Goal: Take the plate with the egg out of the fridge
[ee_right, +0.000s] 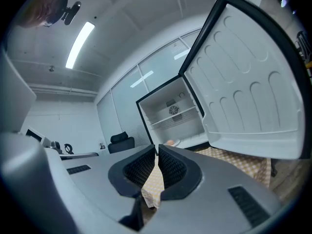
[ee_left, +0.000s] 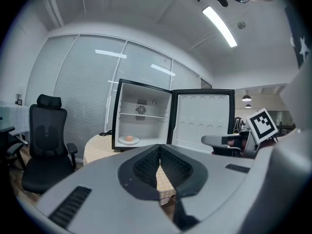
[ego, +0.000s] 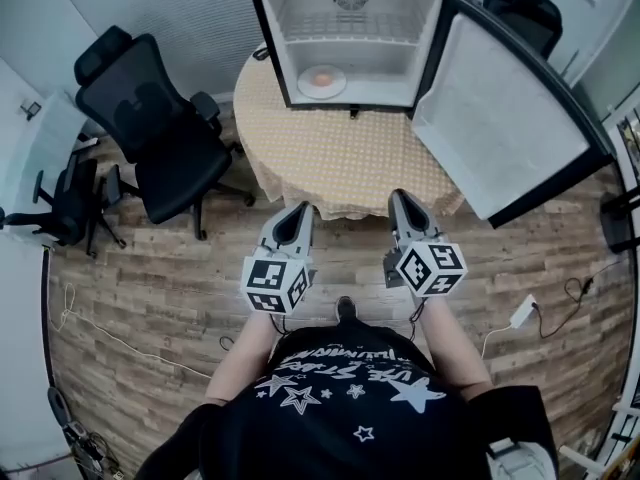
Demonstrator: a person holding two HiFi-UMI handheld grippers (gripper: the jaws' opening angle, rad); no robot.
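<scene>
A small fridge stands open on a round table, its door swung out to the right. On the fridge floor lies a white plate with a brownish egg on it; the plate and egg also show in the left gripper view. My left gripper and right gripper hover side by side in front of the table's near edge, well short of the fridge. Both are shut with nothing between the jaws.
A black office chair stands left of the table, a second one further left. Another dark chair is behind the door. A power strip and cable lie on the wooden floor at right.
</scene>
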